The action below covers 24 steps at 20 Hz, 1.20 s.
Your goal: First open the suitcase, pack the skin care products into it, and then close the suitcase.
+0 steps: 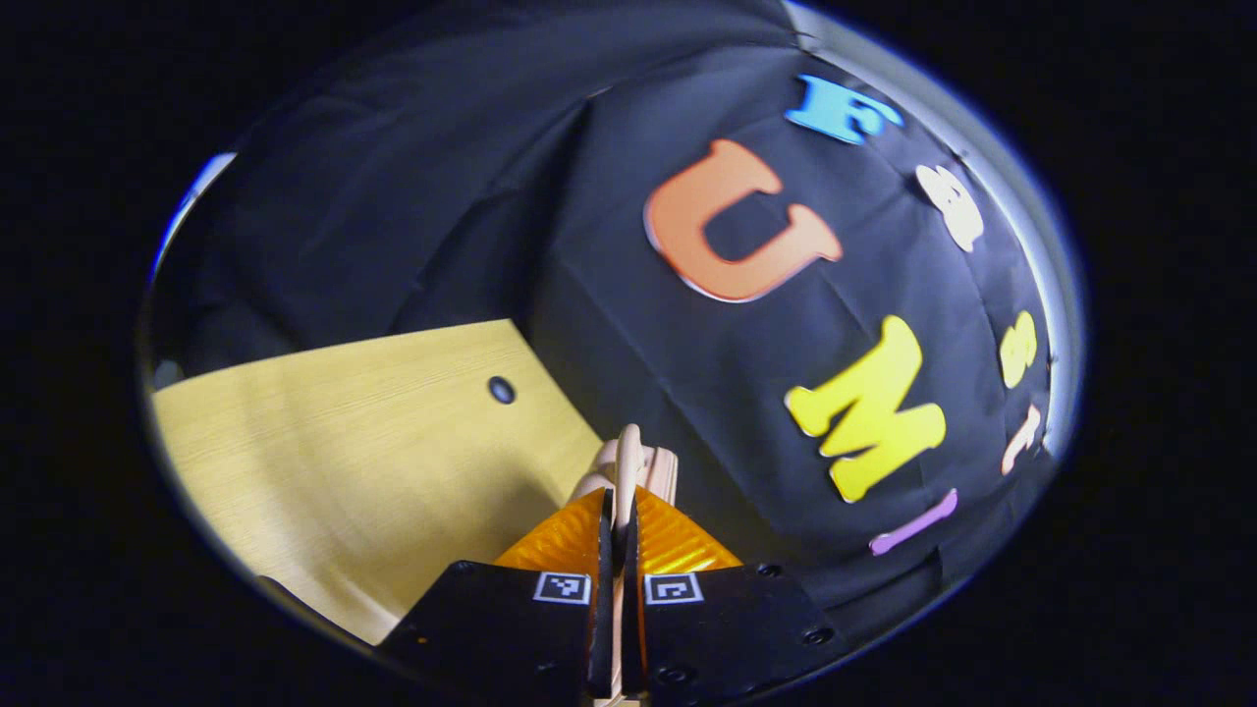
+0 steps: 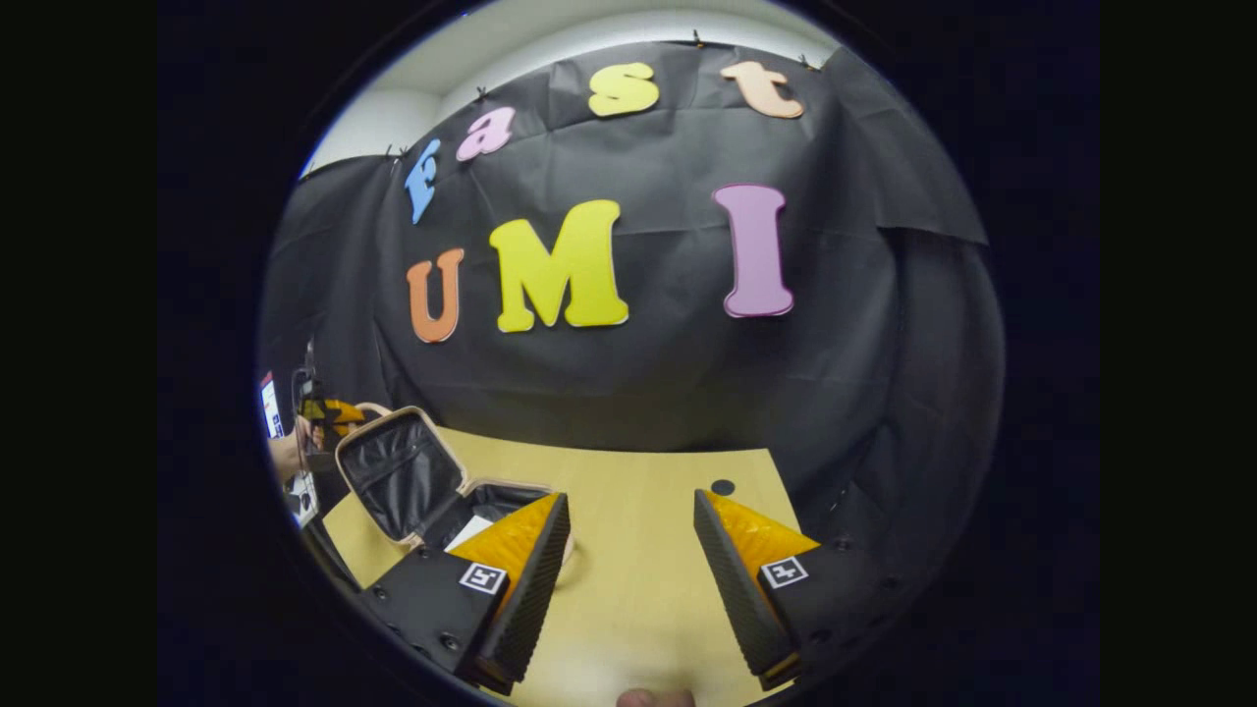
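Black cloth backed the pale wooden desk (image 2: 638, 550). Left of my spread right hand-held gripper (image 2: 628, 570) the suitcase (image 2: 403, 481) stood open, its lid raised. My left hand-held gripper (image 1: 617, 550), pressed together, pinched what looked like its beige handle (image 1: 628, 462). I judged I should keep that lid steady while packing. No brand or label was readable.
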{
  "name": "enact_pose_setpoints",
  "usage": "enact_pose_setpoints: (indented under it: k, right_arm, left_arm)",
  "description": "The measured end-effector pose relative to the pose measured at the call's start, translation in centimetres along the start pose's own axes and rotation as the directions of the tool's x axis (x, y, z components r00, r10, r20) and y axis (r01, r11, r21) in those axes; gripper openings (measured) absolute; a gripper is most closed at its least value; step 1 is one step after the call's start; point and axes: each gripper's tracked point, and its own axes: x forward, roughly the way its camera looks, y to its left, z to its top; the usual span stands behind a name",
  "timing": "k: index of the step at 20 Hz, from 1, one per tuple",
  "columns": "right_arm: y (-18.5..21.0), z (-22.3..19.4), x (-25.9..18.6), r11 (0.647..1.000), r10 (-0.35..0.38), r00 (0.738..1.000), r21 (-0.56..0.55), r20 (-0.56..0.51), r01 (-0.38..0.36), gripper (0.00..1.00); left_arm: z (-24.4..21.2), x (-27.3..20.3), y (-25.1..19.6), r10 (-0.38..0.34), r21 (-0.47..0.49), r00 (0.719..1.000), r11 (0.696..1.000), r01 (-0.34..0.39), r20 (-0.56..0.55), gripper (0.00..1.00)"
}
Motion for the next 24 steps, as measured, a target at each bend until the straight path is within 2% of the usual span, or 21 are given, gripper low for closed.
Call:
enact_pose_setpoints:
  k: [2, 4, 5, 6, 8, 10, 13, 14, 15, 16, 18, 19, 20, 24]
  right_arm:
    - [-1.9, 0.2, -0.9, 0.999, -0.027, 1.0, 0.021, 0.013, 0.027, 0.76]
    - [-3.8, 0.3, -1.7, 0.998, -0.058, 0.998, 0.04, 0.025, 0.057, 0.75]
    - [-4.6, 0.4, -2.1, 0.996, -0.072, 0.997, 0.05, 0.031, 0.07, 0.72]
    - [-5.4, 0.4, -2.6, 0.995, -0.088, 0.995, 0.055, 0.036, 0.086, 0.76]
    - [-7.0, 0.5, -3.5, 0.991, -0.125, 0.991, 0.046, 0.039, 0.123, 0.76]
    - [-8.1, 0.8, -4.5, 0.989, -0.148, 0.988, 0.035, 0.038, 0.146, 0.72]
    - [-10.1, 1.1, -5.7, 0.982, -0.189, 0.981, 0.006, 0.046, 0.189, 0.79]
    - [-10.6, 1.0, -6.1, 0.979, -0.202, 0.979, -0.003, 0.042, 0.202, 0.72]
    - [-11.0, 0.7, -6.4, 0.977, -0.212, 0.977, -0.01, 0.029, 0.212, 0.76]
    - [-11.4, 0.3, -6.7, 0.975, -0.22, 0.975, -0.02, 0.018, 0.22, 0.76]
    - [-12.3, 0.3, -7.2, 0.97, -0.238, 0.971, -0.043, 0.009, 0.238, 0.76]
    - [-12.7, 0.3, -7.5, 0.968, -0.245, 0.97, -0.054, 0.005, 0.245, 0.72]
    - [-13.0, 0.2, -7.7, 0.966, -0.252, 0.968, -0.058, 0.001, 0.252, 0.76]
    - [-14.0, -0.5, -7.9, 0.963, -0.268, 0.963, -0.048, -0.026, 0.267, 0.76]
  left_arm:
    - [-2.3, -0.6, -5.9, -0.056, 0.094, 0.998, 0.994, 0.055, 0.011, 0.06]
    - [-6.4, -0.6, -10.8, -0.081, 0.189, 0.997, 0.979, 0.078, 0.008, 0.06]
    - [-8.5, -0.2, -13.0, -0.078, 0.247, 0.997, 0.966, 0.075, 0.0, 0.06]
    - [-10.5, 0.5, -14.8, -0.083, 0.303, 0.997, 0.95, 0.076, 0.009, 0.06]
    - [-14.9, 1.2, -16.9, -0.086, 0.393, 0.996, 0.917, 0.072, 0.02, 0.06]
    - [-18.5, 2.0, -18.0, -0.088, 0.475, 0.996, 0.878, 0.066, 0.024, 0.06]
    - [-24.3, 4.6, -18.0, -0.08, 0.533, 0.997, 0.843, 0.075, -0.014, 0.06]
    - [-26.0, 5.2, -17.9, -0.076, 0.555, 0.997, 0.828, 0.081, -0.032, 0.06]
    - [-27.6, 5.9, -18.0, -0.072, 0.584, 0.997, 0.808, 0.082, -0.04, 0.06]
    - [-29.1, 6.5, -18.0, -0.062, 0.608, 0.997, 0.79, 0.08, -0.05, 0.06]
    - [-32.5, 7.8, -17.2, -0.025, 0.656, 0.996, 0.751, 0.074, -0.085, 0.06]
    - [-33.8, 8.0, -16.6, -0.005, 0.674, 0.995, 0.735, 0.073, -0.102, 0.06]
    - [-35.0, 8.3, -16.2, 0.015, 0.687, 0.993, 0.723, 0.069, -0.116, 0.06]
    - [-39.0, 9.3, -14.1, 0.128, 0.759, 0.981, 0.651, 0.029, -0.148, 0.06]
